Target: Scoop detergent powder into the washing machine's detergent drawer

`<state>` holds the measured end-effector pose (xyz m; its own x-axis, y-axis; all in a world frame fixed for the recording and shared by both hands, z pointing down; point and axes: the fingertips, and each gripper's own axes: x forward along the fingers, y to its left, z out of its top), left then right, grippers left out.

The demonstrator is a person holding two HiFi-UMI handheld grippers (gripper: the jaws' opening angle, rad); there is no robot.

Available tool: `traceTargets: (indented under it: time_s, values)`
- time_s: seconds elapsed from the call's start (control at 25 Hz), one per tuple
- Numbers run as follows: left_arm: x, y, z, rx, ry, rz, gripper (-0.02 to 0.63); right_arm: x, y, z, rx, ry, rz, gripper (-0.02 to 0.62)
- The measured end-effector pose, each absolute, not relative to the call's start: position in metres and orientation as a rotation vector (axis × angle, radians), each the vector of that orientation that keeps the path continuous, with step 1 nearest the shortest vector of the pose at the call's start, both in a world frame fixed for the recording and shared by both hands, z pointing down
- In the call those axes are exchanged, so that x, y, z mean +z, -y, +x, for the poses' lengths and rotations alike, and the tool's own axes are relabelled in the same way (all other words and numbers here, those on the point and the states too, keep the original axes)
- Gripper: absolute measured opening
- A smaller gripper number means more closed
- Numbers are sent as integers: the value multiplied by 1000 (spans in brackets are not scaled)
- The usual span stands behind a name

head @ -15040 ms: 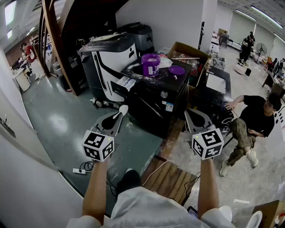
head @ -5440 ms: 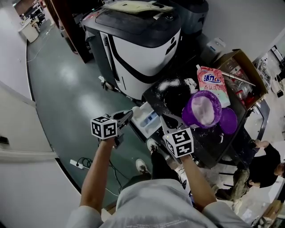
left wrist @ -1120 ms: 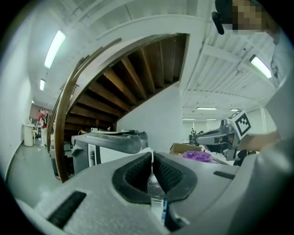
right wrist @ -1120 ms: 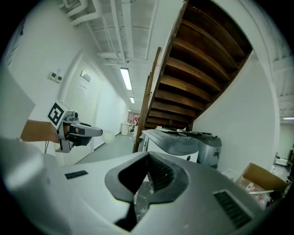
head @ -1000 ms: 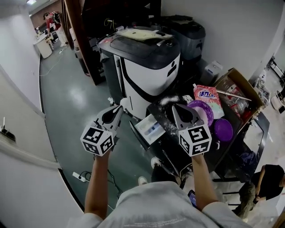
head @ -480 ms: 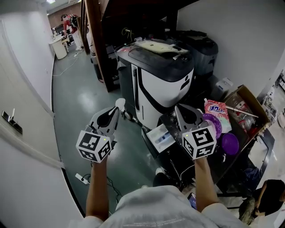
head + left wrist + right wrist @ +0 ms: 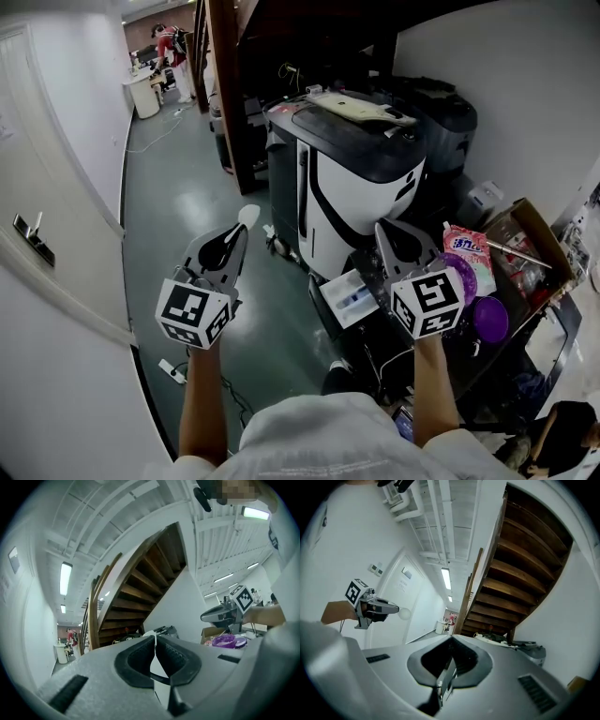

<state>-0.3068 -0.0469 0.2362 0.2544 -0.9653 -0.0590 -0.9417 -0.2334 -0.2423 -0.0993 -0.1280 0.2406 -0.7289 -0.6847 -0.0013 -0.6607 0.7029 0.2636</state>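
Print on the detergent bag (image 7: 466,251) is unreadable.

Under the right tongs (image 7: 382,228), a black washer top (image 7: 367,274): carries a purple tub (image 7: 466,274), a purple lid (image 7: 489,319) and a pink bag (image 7: 466,246), just right of them. Below the left tongs (image 7: 242,225), green floor (image 7: 178,206) with a power strip (image 7: 169,368).

the spoon (image 7: 248,215) is white. the tub (image 7: 466,272) and its lid (image 7: 490,319) are purple. the bag (image 7: 469,246) is pink. the big machine (image 7: 352,178) is white and black. the floor (image 7: 178,206) is green.
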Motion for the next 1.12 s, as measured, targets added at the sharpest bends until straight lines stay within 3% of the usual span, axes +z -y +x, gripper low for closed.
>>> traceTargets:
  time_s: [1.12]
  values:
    - [247,37,-297,-244,-1780,-2271,14,257,122,-102,-386,2778,1071,3]
